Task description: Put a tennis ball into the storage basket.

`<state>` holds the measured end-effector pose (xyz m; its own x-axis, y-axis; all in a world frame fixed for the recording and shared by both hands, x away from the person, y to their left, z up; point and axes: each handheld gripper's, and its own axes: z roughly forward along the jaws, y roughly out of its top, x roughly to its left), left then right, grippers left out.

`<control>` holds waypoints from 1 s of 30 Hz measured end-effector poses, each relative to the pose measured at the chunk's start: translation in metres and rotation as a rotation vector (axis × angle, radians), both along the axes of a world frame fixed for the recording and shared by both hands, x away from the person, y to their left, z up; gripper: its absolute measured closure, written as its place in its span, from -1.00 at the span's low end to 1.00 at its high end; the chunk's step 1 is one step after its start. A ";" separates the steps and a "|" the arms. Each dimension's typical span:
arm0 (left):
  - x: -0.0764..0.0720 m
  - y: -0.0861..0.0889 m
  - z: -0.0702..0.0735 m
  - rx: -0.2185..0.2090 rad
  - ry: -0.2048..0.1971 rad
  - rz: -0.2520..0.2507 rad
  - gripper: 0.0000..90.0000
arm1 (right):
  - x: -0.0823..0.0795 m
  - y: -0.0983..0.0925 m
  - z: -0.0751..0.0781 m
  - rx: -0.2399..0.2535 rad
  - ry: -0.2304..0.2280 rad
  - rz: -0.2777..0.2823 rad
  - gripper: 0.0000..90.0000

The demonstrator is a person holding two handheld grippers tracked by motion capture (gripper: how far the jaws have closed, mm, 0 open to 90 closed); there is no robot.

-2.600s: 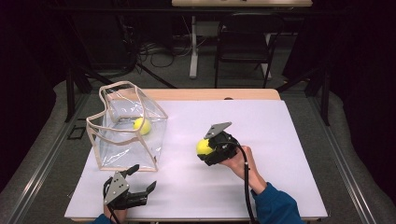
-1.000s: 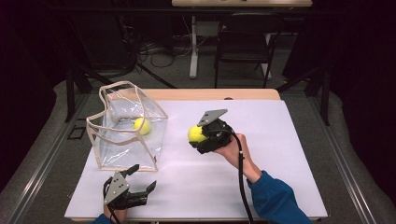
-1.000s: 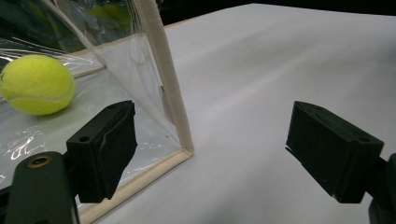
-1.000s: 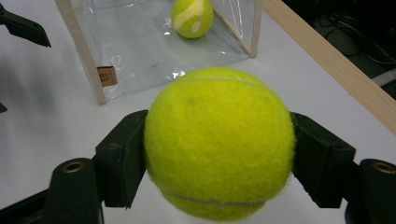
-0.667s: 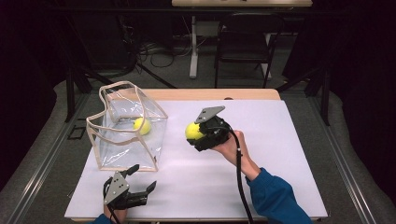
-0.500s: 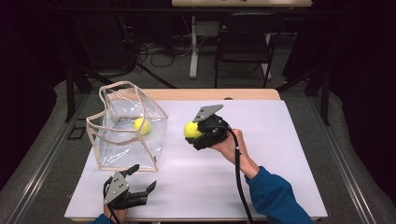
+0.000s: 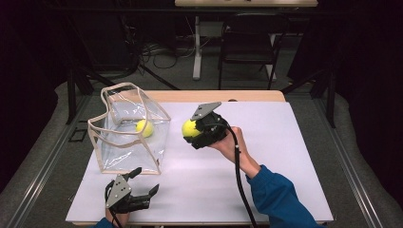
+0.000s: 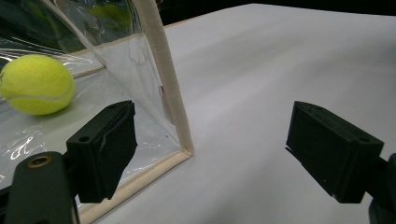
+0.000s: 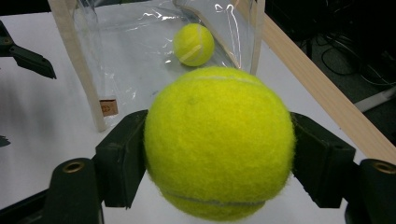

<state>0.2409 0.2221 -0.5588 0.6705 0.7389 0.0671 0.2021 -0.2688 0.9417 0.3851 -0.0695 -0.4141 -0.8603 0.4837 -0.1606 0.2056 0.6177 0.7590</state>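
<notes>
Nearest the bottom edge of the high view, at lower left, the left gripper (image 7: 142, 197) rests on the white table cover (image 7: 285, 142) with its jaws spread wide and nothing between them. In the left gripper view its pads frame the near corner of the clear plastic tote bag (image 8: 161, 93), apart from it.

Above that, at the middle of the high view, the right gripper (image 7: 192, 130) is clenched on a yellow tennis ball (image 7: 190, 128), lifted off the table just right of the bag. The right gripper view shows the ball (image 9: 219, 142) pinched across its widest part, one pad on each side.

I judge it light, springy and fuzzy, so the felt gives good friction, but a round ball squirts out if pinched off-centre. The hold across the middle looks right.

Farther back at left, the bag (image 7: 128, 128) stands open-topped, with a second tennis ball (image 7: 144, 128) lying on its floor. Its film walls look thin and floppy, with only the cream-trimmed edges stiff, so it would likely shift if nudged.
</notes>
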 end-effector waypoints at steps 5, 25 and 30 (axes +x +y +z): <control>0.000 0.000 0.000 0.001 0.001 0.000 -0.64 | 0.003 0.003 0.000 -0.005 0.001 -0.002 -0.42; 0.000 0.000 0.000 -0.002 0.002 0.001 -0.64 | 0.018 0.011 0.008 0.004 -0.002 -0.005 -0.42; 0.001 0.000 -0.001 -0.005 0.008 0.004 -0.64 | 0.019 0.012 0.011 0.007 -0.003 -0.001 -0.42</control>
<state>0.2416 0.2220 -0.5595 0.6678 0.7421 0.0575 0.2112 -0.2630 0.9414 0.4042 -0.0571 -0.4034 -0.8595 0.4855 -0.1601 0.2034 0.6122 0.7641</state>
